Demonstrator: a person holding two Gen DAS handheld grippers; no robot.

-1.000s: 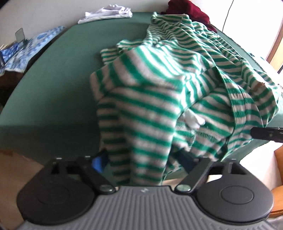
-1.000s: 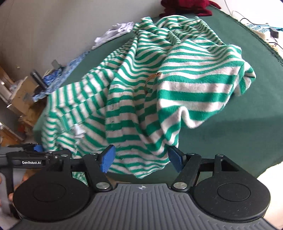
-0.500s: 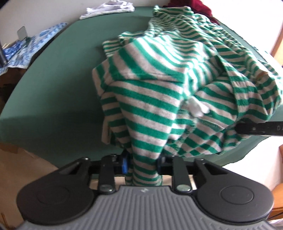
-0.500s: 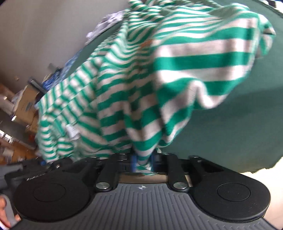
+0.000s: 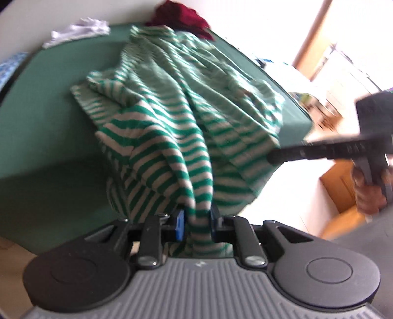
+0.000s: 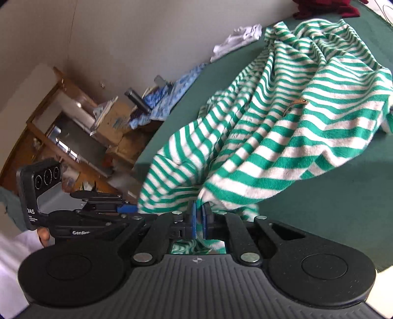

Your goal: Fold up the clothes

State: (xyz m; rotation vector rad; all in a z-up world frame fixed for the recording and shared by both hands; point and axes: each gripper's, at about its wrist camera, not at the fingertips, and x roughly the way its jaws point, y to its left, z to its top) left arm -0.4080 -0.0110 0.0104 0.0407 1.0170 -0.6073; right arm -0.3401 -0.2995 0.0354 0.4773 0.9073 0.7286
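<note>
The green-and-white striped garment [image 6: 289, 117] lies bunched across the green table [image 6: 343, 186], rumpled in long ridges from the top centre of the right wrist view down to the bottom centre, where its near edge hangs off the table front. The right gripper [image 6: 199, 217] has its blue pads pressed close together on a thin fold of that edge; the left gripper [image 5: 195, 224] pinches a thicker rope of fabric at the bottom centre of its own view, which is blurred. Both grips sit at the very hem, so I judge the chief risk is cloth slipping out of the thin right-hand pinch if the two pull apart unevenly, or the garment dragging off the table edge, since much of its weight already hangs over the front. The twisted ridges could also lock in a skewed crease if laid down as they are. Open room lies on the bare green surface at the right of the right wrist view and the left of the left wrist view. A dark red garment [image 5: 181, 17] and a white cloth [image 5: 78, 28] sit at the far edge, touching or just beside the stripes' top end; a lift could snag them.
</note>
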